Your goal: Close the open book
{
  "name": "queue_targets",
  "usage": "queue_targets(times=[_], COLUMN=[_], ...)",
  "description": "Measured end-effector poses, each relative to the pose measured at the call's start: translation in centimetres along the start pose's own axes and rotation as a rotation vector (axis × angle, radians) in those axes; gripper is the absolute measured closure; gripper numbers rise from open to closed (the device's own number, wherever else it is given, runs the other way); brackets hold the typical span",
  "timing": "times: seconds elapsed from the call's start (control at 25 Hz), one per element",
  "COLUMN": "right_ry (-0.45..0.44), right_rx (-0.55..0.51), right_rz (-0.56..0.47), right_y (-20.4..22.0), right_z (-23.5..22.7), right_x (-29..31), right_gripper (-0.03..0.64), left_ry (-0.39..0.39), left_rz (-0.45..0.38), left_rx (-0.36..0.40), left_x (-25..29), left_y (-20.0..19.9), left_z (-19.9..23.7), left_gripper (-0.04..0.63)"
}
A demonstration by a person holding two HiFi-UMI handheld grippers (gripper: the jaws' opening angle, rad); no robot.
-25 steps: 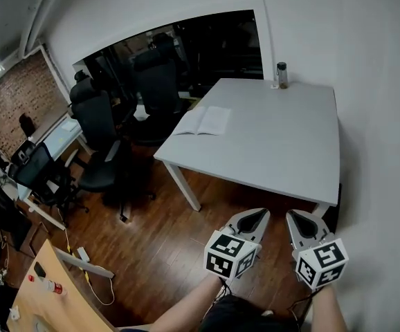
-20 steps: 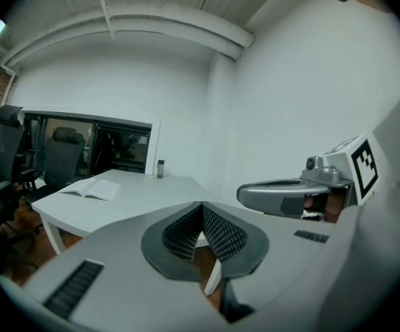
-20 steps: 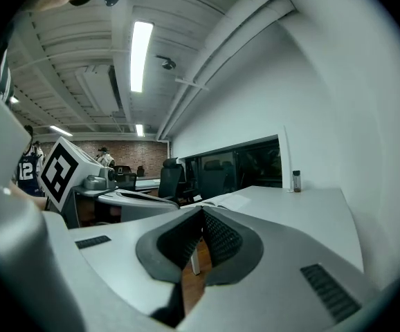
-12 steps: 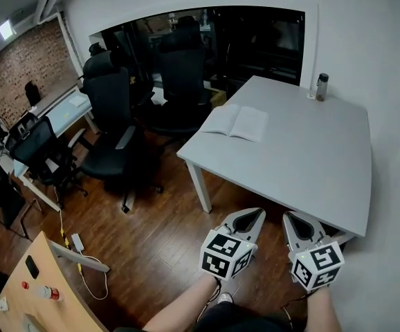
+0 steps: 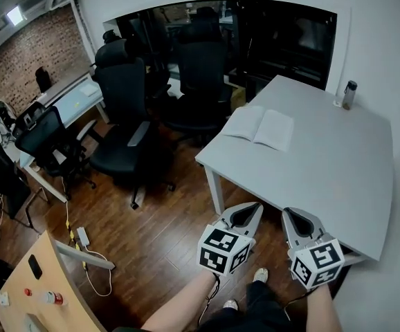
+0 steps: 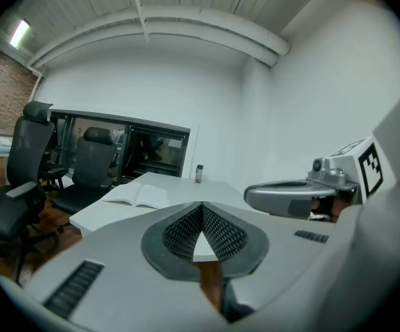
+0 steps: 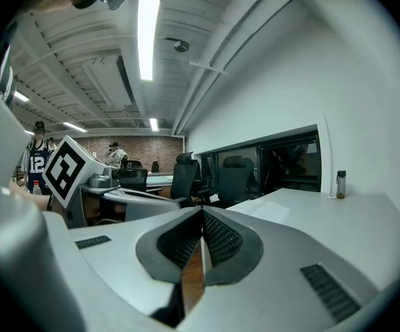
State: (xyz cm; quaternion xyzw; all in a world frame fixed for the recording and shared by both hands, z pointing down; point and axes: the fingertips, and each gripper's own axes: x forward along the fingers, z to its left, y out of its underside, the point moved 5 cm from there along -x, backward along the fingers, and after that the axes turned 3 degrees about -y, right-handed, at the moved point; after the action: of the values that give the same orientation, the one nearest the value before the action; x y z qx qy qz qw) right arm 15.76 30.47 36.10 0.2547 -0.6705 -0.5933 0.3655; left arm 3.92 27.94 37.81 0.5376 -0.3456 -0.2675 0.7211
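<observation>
The open book [image 5: 262, 128] lies flat with its pages up on the white worktop [image 5: 324, 178], close to the worktop's left edge and toward its far end. The worktop stands against a white wall on a dark wooden floor [image 5: 158, 234]. Two black office chairs [image 5: 125, 126] stand on that floor to the left of the worktop, in front of a dark window.

Nearer the person, both claws are held side by side above the floor at the worktop's near edge, pointing toward the book and well apart from it. The left claw [image 5: 257, 207] has its jaws pressed together at the tips with nothing between them. The right claw [image 5: 286, 213] is likewise closed and empty. A small bottle [image 5: 349, 95] stands upright at the far right corner, by the wall.
</observation>
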Motion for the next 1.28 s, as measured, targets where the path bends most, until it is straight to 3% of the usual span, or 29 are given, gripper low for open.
queue_targets(times=[0.76, 1.0, 1.28], right_ry=[-0.199, -0.210, -0.163], right_rx=[0.027, 0.039, 0.014], right_rz=[-0.014, 0.018, 0.076], right_y=[-1.1, -0.8, 0.1], right_z=[-12.1, -14.3, -16.7], right_x=[17.0, 20.0, 24.4], right_gripper=[0.612, 0.612, 0.612], left_ry=[-0.216, -0.263, -0.238], left_rz=[0.093, 0.117, 0.144], left_rx=[0.004, -0.009, -0.018], left_x=[13.4, 16.2, 21.1], left_y=[-3.1, -3.6, -2.8], left_z=[11.4, 14.6, 20.1], left_gripper=[0.591, 0.591, 0.591])
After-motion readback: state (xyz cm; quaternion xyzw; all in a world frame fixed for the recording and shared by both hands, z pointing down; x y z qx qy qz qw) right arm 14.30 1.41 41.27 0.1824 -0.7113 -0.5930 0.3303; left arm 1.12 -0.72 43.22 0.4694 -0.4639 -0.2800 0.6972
